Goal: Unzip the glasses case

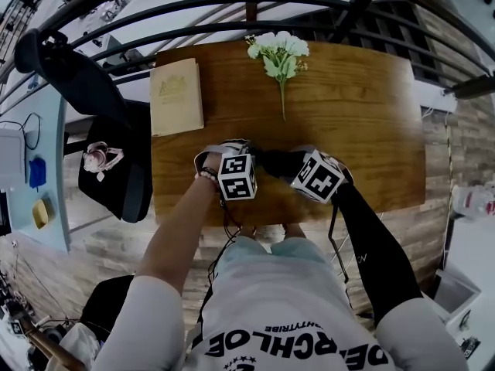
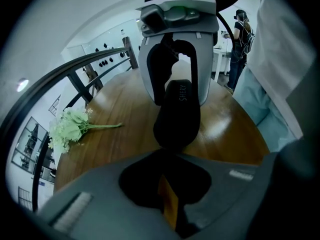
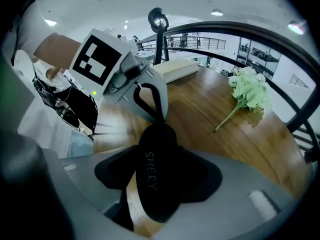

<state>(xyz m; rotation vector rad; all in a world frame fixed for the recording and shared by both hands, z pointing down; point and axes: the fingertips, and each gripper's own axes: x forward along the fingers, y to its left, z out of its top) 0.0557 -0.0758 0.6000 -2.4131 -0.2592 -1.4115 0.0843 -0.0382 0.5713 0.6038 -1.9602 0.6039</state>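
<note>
A black glasses case (image 1: 268, 160), marked SHERY (image 3: 150, 184), is held between my two grippers over the front middle of the wooden table (image 1: 363, 130). My right gripper (image 3: 157, 179) has its jaws on both sides of the case's body, shut on it; the left gripper view shows it (image 2: 176, 101) straddling the case (image 2: 177, 119). My left gripper (image 2: 167, 164) is shut at the other end of the case. In the right gripper view, its fingers (image 3: 155, 116) come to a point there. What thin part they pinch is hidden.
A cream book (image 1: 176, 95) lies at the table's back left, and a bunch of pale flowers (image 1: 278, 52) at the back middle. A black chair (image 1: 108, 153) with a pink toy stands left of the table. A curved dark railing (image 1: 232, 6) runs behind.
</note>
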